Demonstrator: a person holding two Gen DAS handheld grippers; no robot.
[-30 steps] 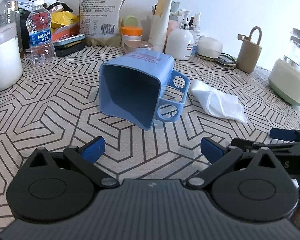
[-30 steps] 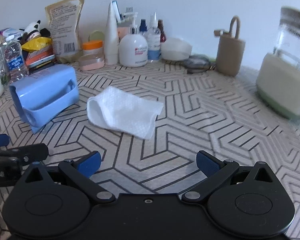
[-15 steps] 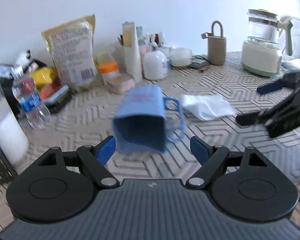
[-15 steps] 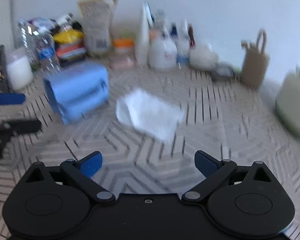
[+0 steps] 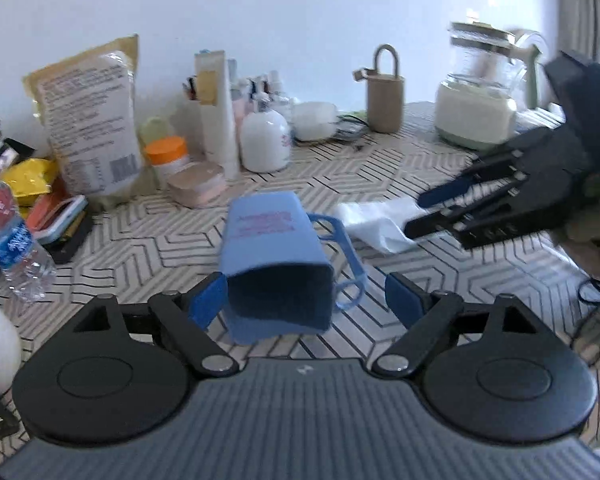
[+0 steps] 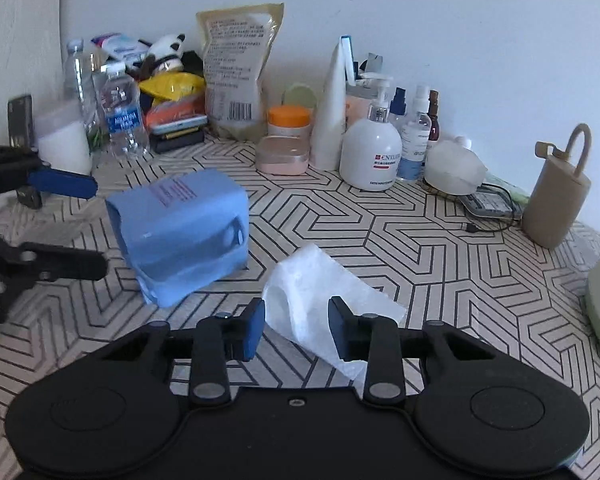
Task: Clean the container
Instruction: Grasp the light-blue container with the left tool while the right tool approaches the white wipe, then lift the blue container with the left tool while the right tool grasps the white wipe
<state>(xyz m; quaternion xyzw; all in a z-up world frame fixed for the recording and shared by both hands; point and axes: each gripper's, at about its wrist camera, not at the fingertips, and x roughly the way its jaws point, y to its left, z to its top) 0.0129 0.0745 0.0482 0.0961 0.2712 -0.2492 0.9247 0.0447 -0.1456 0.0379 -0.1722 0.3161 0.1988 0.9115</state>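
Note:
A blue square container [image 5: 278, 258] with a side handle lies on its side on the patterned table, its mouth towards my left gripper [image 5: 306, 304]. That gripper is open, its fingers on either side of the mouth, not gripping. The container also shows in the right wrist view [image 6: 184, 236]. A white cloth [image 6: 320, 300] lies crumpled to its right. My right gripper [image 6: 296, 330] is half closed, its pads on either side of the cloth's near edge with a gap left. It shows in the left wrist view [image 5: 440, 212] over the cloth [image 5: 376, 220].
The table's back edge is crowded: a tall food pouch [image 6: 236, 68], water bottles [image 6: 122, 120], a white pump bottle [image 6: 370, 152], an orange-lidded jar [image 6: 290, 120], a beige flask [image 6: 558, 196] and a glass kettle [image 5: 480, 108] at the right.
Both grippers rose and moved forward. My left gripper came up to the container's mouth. My right gripper moved over the cloth and narrowed its jaws around the cloth's edge.

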